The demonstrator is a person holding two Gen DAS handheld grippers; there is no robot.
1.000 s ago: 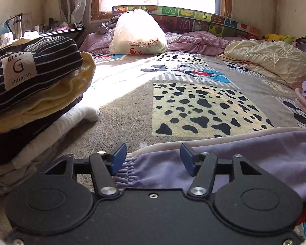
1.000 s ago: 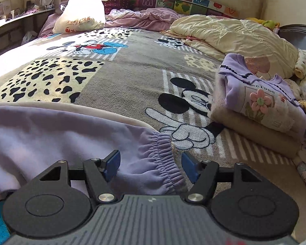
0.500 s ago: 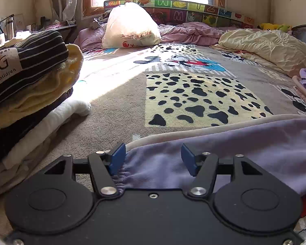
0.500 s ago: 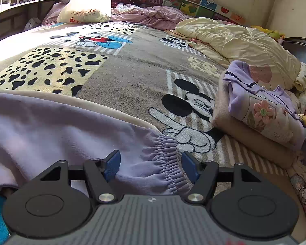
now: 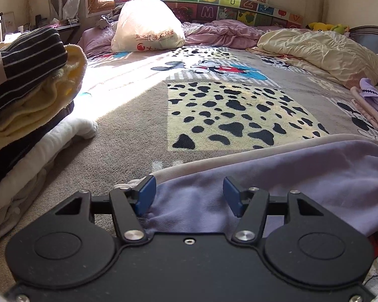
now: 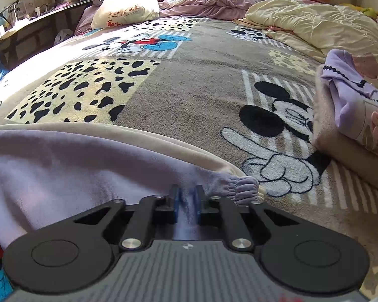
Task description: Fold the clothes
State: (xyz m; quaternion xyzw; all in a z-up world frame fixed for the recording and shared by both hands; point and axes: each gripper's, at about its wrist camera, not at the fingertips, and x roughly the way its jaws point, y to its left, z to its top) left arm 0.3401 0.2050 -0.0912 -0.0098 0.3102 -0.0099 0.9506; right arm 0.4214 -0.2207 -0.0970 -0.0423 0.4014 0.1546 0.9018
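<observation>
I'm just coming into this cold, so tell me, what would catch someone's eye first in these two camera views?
First, the lilac garment spread across the near edge of the bed, with the right gripper pinched shut on it by its gathered cuff and the left gripper open over its other end. Next, the cartoon-mouse blanket covering the bed, and the stack of folded clothes piled at the left.
</observation>
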